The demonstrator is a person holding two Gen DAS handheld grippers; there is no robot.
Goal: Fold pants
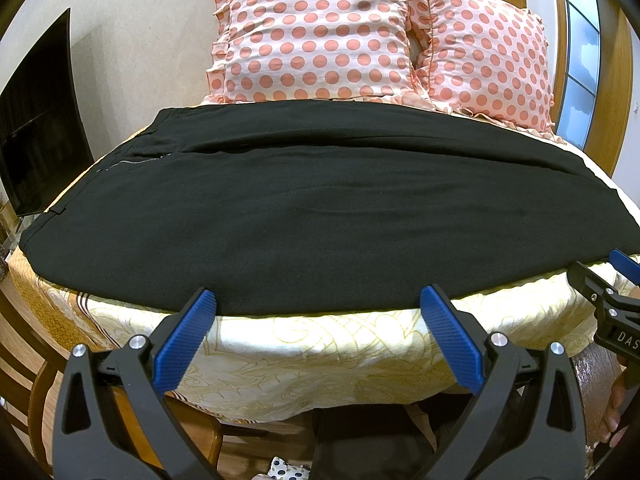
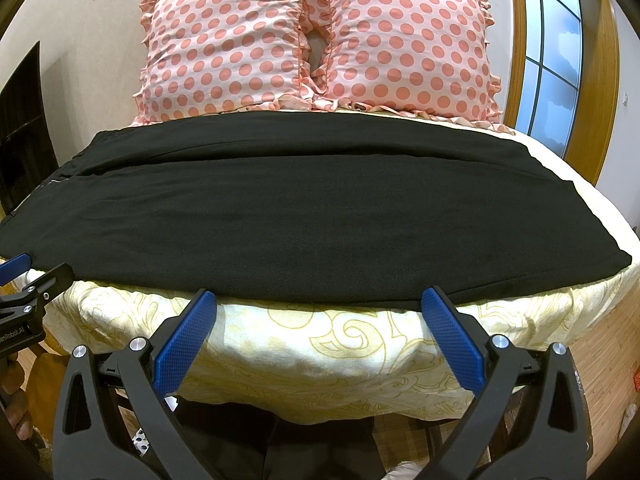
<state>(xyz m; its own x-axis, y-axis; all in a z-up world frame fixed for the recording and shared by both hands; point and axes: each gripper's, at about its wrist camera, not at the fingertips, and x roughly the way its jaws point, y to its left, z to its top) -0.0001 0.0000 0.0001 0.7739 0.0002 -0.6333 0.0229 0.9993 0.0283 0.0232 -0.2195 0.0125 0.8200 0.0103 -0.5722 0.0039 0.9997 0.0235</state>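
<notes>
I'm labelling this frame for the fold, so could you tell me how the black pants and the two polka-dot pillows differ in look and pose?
The pants are plain black; the pillows are pale pink with coral dots and ruffled edges. The pants lie flat across the bed, reaching its near edge, while the pillows stand propped at the far end by the wall. Both rest on the bed, and neither is gripped.

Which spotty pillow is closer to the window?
The right pillow, beside the window. The left pillow sits farther away, toward the dark screen.
</notes>
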